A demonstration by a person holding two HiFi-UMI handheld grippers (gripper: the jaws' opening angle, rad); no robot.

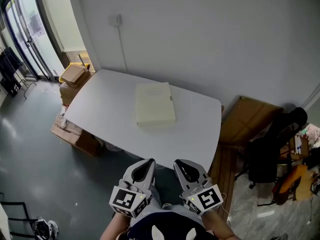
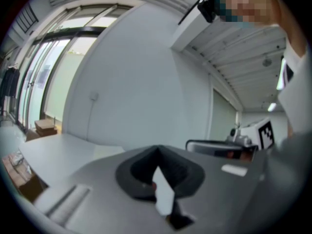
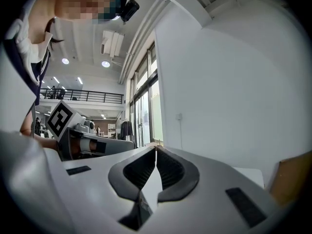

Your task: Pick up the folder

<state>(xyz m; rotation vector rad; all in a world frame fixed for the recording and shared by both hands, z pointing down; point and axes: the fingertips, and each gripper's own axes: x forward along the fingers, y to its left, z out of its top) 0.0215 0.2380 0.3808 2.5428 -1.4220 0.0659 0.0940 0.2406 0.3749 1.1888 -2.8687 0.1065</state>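
Left gripper [image 1: 148, 164] and right gripper [image 1: 181, 165] hang side by side at the near edge of the white table [image 1: 107, 111] in the head view, both narrow and empty. The cream folder [image 1: 155, 104] lies flat nearer the far edge, well apart from them. In the left gripper view the jaws are pressed together with nothing between them. In the right gripper view the jaws likewise meet tip to tip, holding nothing.

Cream folder [image 1: 155, 104], white table [image 1: 110, 109], probably brown boxes [image 1: 74, 75]
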